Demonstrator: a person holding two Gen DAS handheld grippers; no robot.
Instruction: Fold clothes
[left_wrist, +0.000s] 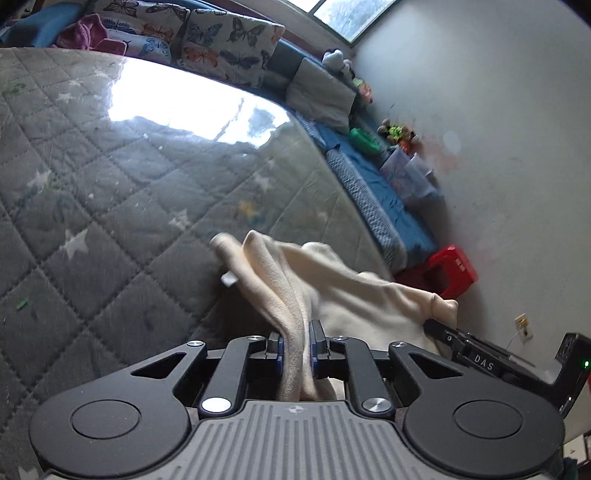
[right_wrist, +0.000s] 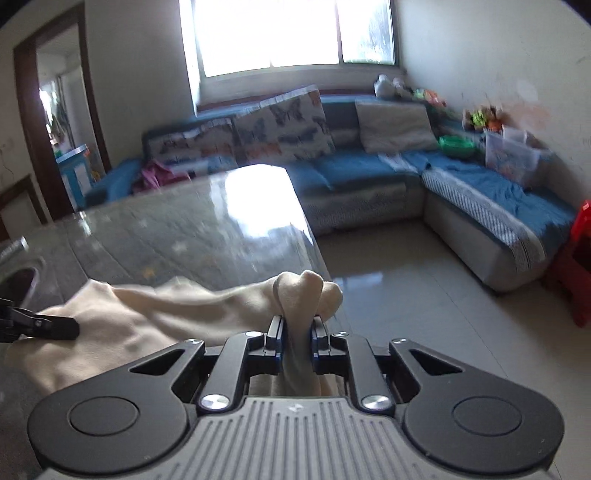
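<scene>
A cream garment (left_wrist: 343, 284) is held up between both grippers over the grey quilted, star-patterned table (left_wrist: 110, 206). My left gripper (left_wrist: 296, 343) is shut on a bunched edge of it; the cloth stretches right to my right gripper (left_wrist: 439, 325), seen at the far right. In the right wrist view my right gripper (right_wrist: 296, 336) is shut on another bunched edge of the garment (right_wrist: 155, 314), with a knob of cloth sticking out past the fingers. My left gripper (right_wrist: 55, 326) shows at the left edge, on the cloth.
The table has a glossy cover (right_wrist: 207, 221) with window glare. A blue L-shaped sofa (right_wrist: 369, 177) with butterfly cushions (right_wrist: 280, 129), toys and a clear box (right_wrist: 511, 158) lines the walls. A red stool (right_wrist: 576, 266) stands on the tiled floor (right_wrist: 424, 288).
</scene>
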